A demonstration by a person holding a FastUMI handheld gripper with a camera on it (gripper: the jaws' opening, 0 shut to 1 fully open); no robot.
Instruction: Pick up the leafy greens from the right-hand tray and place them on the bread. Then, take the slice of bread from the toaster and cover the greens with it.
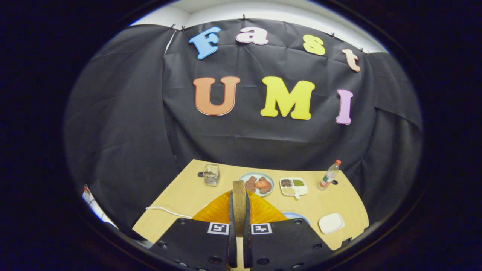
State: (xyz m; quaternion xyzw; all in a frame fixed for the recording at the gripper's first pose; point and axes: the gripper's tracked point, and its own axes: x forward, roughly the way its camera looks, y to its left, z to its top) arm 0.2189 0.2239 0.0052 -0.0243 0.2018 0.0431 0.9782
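My gripper [238,220] is shut on a slice of bread [238,201], which stands on edge between the two fingers and sticks out ahead of them. Right below and beyond the fingers lies an orange plate [265,213], largely hidden by the gripper body. A sliver of a pale blue dish [296,216] peeks out just right of the plate. I cannot make out any greens or a toaster.
On the wooden table [177,199] beyond the fingers stand a glass jar [211,175], a plate of meat and tomato [258,184], a divided tray of seasonings [293,186] and a bottle [328,175]. A white square dish [331,223] sits near the right edge. A white cable [165,210] runs at left.
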